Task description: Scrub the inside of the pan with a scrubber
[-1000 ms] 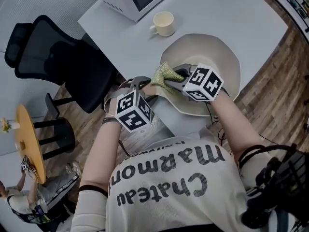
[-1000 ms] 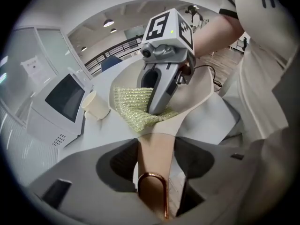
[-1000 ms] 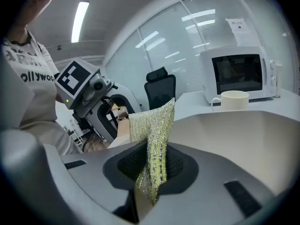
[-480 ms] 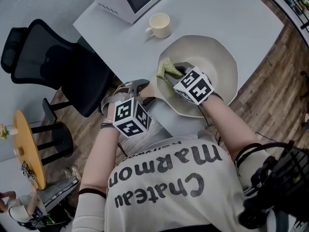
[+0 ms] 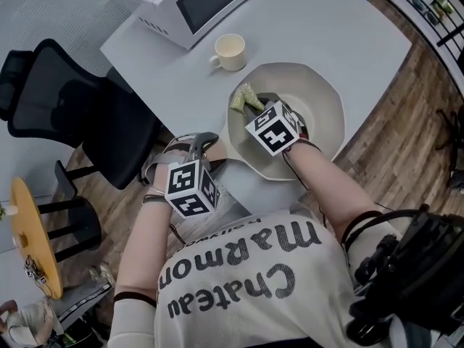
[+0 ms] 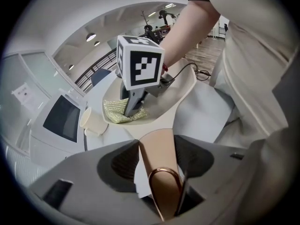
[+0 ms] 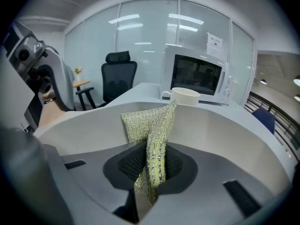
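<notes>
**A:** Status on the pan job?

**B:** The left tool (image 5: 203, 142) is clamping the pan's handle (image 6: 155, 146), with its jaws partway apart around it, and is bracing the pan at the tabletop (image 5: 326, 27) edge. The right tool (image 7: 150, 168) is pinching the scrubber (image 7: 158, 135), which is sticking out ahead of its tips.

**A:** Where's the pan sitting?

**B:** The pan (image 5: 322, 118) is lying under and around the right tool, straight ahead of the left one. The scrubber is looking pressed against the inner wall just ahead of the right tool, on the cup (image 5: 230, 51) side.

**A:** Progress?

**B:** I'm reading it as mid-scrub. The grip and bracing are looking sorted. No suds or dirt are showing, so I'm not able to judge how much is covered. I'm guessing the floor and the wall behind the right tool are remaining.
</notes>
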Motion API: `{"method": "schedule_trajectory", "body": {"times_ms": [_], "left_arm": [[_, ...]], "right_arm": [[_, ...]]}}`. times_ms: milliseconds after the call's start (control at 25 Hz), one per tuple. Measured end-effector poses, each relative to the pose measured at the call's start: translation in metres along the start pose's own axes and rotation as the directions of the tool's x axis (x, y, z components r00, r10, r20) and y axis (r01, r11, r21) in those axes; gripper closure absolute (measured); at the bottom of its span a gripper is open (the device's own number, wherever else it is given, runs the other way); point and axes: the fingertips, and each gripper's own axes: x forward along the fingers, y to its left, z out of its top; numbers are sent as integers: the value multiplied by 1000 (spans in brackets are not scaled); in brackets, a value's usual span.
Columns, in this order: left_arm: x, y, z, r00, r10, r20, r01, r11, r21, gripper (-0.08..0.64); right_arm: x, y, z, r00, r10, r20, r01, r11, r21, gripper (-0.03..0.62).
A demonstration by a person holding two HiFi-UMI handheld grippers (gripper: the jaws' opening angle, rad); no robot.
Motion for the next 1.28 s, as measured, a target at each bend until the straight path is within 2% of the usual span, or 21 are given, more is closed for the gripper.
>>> {"method": "schedule_trajectory", "body": {"times_ms": [160,360,520,600,640,760,880,1040,1160,1280], "left_arm": [[1,-2,5,999,-7,34,7,1000,-13,314],[-1,-4,4,999,-1,33,1,1000,-16,316],[0,-5,5,999,5,32,-5,1000,-12,316],[-1,-6,6,999,11,31,-10,1000,-12,316],[-1,-7,6,999,14,30,-14,1000,-13,316],[-2,-9,8,999,28,26,-27,999,-19,316],[-3,-9,7,999,39,23,-39,999,-15,316],[-4,-9,7,999,45,29,-44,999,-28,322],[-5,-9,9,998,45,36,-43,998,-53,328],[-11,-8,8,998,41,52,-35,993,-110,339]], "right_arm": [[7,-22,-1,997,-60,-39,62,997,51,537],[12,-52,-6,983,-149,-105,161,980,115,538],[8,-82,-11,968,-223,-119,243,949,201,537],[2,-99,-17,957,-261,-128,287,916,280,537],[-3,-107,-22,950,-277,-142,310,888,340,537],[-19,-131,-41,933,-311,-182,360,772,523,534],[-26,-140,-49,931,-313,-187,356,669,652,534],[-39,-150,-60,912,-361,-194,366,504,782,537],[-49,-156,-69,903,-380,-202,345,359,867,537],[-60,-157,-76,890,-401,-216,319,209,924,537]]}}
